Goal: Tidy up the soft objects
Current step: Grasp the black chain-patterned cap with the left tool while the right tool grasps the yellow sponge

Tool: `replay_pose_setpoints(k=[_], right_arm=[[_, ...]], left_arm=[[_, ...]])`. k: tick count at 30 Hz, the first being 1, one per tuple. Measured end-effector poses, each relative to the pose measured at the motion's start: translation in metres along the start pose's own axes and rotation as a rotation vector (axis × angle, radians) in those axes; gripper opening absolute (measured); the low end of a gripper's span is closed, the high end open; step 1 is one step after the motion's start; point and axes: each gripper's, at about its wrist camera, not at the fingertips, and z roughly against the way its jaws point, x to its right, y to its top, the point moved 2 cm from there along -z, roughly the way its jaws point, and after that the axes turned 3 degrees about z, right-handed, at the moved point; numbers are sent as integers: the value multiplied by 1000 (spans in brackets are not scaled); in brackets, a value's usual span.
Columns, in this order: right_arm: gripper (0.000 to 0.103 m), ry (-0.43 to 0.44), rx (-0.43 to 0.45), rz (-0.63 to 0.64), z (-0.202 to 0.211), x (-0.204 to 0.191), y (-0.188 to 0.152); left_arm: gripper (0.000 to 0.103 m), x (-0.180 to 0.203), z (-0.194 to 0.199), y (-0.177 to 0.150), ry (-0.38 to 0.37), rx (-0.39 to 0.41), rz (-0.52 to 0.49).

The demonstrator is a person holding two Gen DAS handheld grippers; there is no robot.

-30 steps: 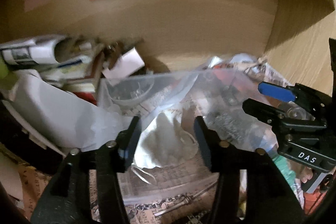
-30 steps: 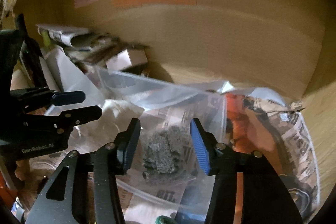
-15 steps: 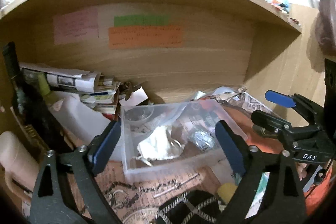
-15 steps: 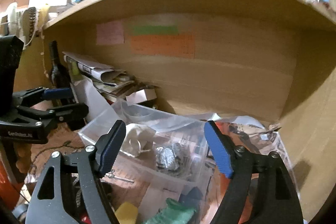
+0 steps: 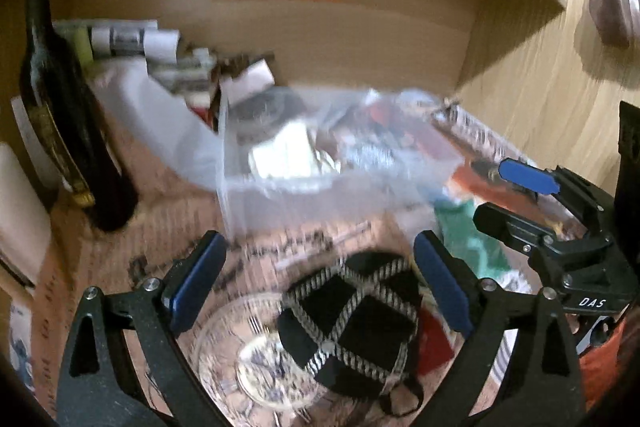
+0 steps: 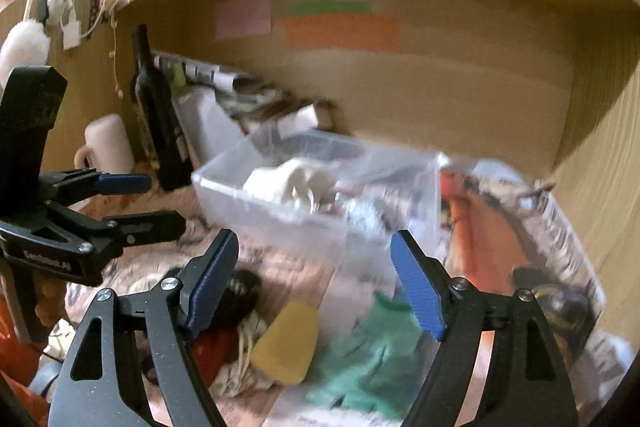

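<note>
A clear plastic bin (image 5: 304, 183) stands on the shelf floor and holds a white soft piece (image 5: 284, 155) and a grey fuzzy piece; it also shows in the right wrist view (image 6: 288, 215). My left gripper (image 5: 320, 279) is open and empty, above a black soft pouch with striped cord (image 5: 352, 323). My right gripper (image 6: 316, 275) is open and empty, above a yellow sponge (image 6: 286, 341) and a green cloth (image 6: 364, 343) in front of the bin. Both views are blurred.
A dark bottle (image 6: 154, 115) and a white mug (image 6: 106, 143) stand at the left. Stacked papers (image 5: 132, 39) lie at the back. A glass dish (image 5: 248, 359) lies under the pouch. Wooden walls close the back and the right.
Both grippers have opened wide and pulled back and up out of the bin. The white and grey pieces stay in the bin. The pouch, sponge and green cloth have come into view.
</note>
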Motion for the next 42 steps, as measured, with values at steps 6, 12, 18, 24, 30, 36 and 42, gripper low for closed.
replay_pose_setpoints(k=[6,12,18,24,30,36,42], right_arm=[[76,15,-73,-35,-8,-4,-26],[76,43,-137,-65,-17,-5,-44],[48,87,-186,-71,-27,-8,-53],[35,102,-187,-78,-28,-8,-57],[33,95,-148,-83,-20,-6,-49],[33,80,-85,-84,-8,-1,-34],[33,67,-20,-93,2,5,-19]], left_arm=[[96,6,-9,-27,-30,-65,4],[96,13,-12,-42,-59,-79,17],[68,12,-24,-48,-94,-119,36],[42,14,-27,-47,-119,-112,36],[23,14,-18,-41,-72,-56,26],[12,9,-3,-29,-50,-4,25],[12,3,17,-12,-23,75,34]])
